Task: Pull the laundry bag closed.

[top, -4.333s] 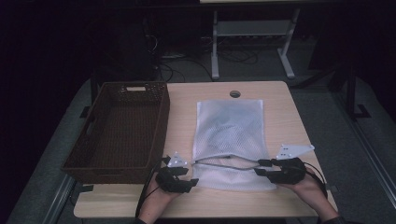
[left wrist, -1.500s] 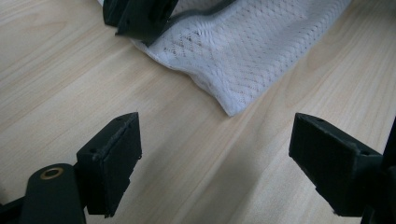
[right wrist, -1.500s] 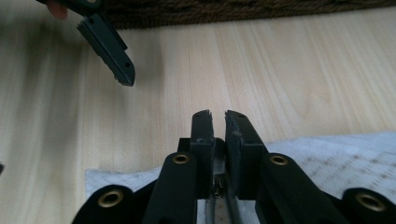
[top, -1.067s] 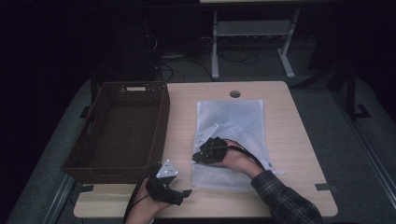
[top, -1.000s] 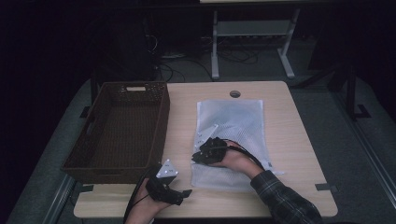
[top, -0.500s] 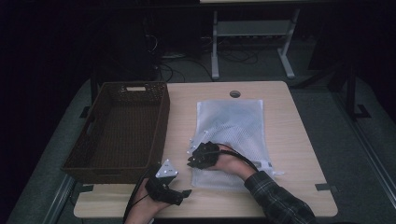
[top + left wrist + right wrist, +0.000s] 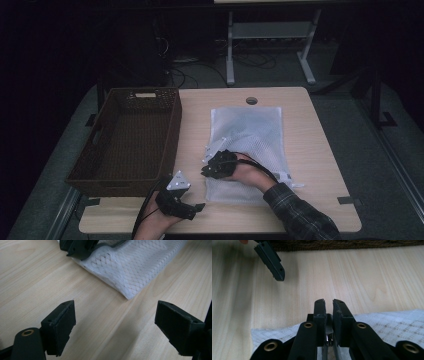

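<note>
A dark wicker basket (image 7: pixel 127 137) sits along the left side of the wooden table (image 7: pixel 320 150), open and well clear of both hands, and a round cable hole (image 7: pixel 251 100) marks the far edge. Down the middle lies the white mesh bag (image 7: pixel 250 140), flat on the wood, its near left corner (image 7: pixel 128 293) pointing toward the left gripper. Between that corner and the left gripper there is bare tabletop, nothing in the way.

Now the hands. The left gripper (image 7: pixel 115 332) rests low at the near edge, just off the basket's near right corner, its jaws standing wide apart with only wood between them, holding nothing. The right gripper (image 7: pixel 216 167) reaches across from the right, the plaid sleeve (image 7: pixel 300 215) angled over the near end of the bag, jaws aimed left toward the basket. In the right gripper view those jaws are pinched nearly together right at the bag's left edge, with a small metal piece, likely the zip pull (image 7: pixel 329 336), caught between them, the mesh spreading out underneath
</note>
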Demonstrator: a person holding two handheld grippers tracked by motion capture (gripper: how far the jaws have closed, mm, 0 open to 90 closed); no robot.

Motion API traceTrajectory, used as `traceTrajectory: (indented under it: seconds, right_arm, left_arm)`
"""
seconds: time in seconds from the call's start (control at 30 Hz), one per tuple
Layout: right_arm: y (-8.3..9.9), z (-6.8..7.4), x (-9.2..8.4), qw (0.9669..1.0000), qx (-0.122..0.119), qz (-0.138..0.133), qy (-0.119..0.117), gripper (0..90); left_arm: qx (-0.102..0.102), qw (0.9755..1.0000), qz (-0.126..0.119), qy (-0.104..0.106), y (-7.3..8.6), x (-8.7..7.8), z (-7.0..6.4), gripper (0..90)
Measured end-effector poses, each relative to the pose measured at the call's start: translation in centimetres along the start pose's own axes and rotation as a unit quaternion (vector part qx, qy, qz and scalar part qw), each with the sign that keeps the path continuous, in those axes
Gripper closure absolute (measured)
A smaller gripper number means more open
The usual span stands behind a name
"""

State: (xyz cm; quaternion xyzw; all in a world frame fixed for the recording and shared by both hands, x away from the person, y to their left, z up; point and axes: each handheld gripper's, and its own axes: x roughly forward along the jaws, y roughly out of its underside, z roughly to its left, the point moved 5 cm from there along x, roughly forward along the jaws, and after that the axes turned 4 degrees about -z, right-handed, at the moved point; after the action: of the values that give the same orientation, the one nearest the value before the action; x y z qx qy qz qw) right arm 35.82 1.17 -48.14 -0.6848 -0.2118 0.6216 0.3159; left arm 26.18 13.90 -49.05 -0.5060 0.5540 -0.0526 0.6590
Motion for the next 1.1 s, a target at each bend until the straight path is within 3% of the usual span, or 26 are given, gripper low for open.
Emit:
traceTrajectory:
  seconds: [0.7,1.1]
  right_arm:
    - [1.6,-0.7,-3.1,0.9995,0.021,-0.018,0.016,80.3]
    - [3.8,-0.9,-3.5,0.9993,0.033,0.003,0.018,80.2]
  left_arm:
    - [-0.003,1.0,0.004,-0.001,0.1,0.1,0.1,16.8]
    - [-0.004,1.0,0.006,0.0,0.1,0.1,0.1,16.8]
